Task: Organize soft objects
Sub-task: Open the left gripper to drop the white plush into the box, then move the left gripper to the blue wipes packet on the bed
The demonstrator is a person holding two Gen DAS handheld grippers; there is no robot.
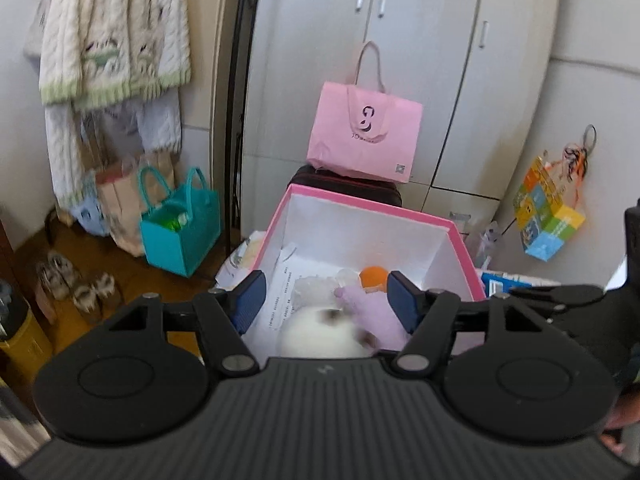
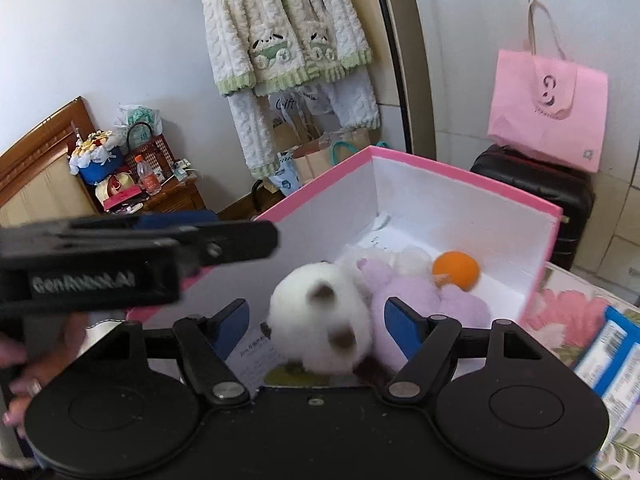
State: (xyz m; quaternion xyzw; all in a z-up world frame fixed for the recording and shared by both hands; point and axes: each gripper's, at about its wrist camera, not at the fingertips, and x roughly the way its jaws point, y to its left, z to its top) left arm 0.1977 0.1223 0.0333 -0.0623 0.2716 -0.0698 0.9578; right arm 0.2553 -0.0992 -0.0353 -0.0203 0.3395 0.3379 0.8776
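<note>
A pink box with white walls [image 1: 360,236] [image 2: 460,200] stands open. Inside lie a white fluffy plush with brown spots [image 1: 320,332] [image 2: 320,320], a lilac plush [image 1: 372,312] [image 2: 420,300], a smaller white plush [image 1: 314,288] [image 2: 412,258] and an orange ball [image 1: 374,276] [image 2: 456,270]. My left gripper [image 1: 326,300] is open and empty above the box's near end. My right gripper [image 2: 316,328] is open with the white plush between its fingers, blurred and untouched by the pads. The left gripper also shows in the right wrist view [image 2: 140,248], side-on.
A pink tote bag [image 1: 366,132] sits on a dark suitcase [image 2: 536,192] behind the box. A teal bag [image 1: 180,228] and slippers [image 1: 76,284] are on the floor at left. Clothes hang on the wall [image 2: 288,40]. A blue packet [image 2: 608,344] lies on the floral surface at right.
</note>
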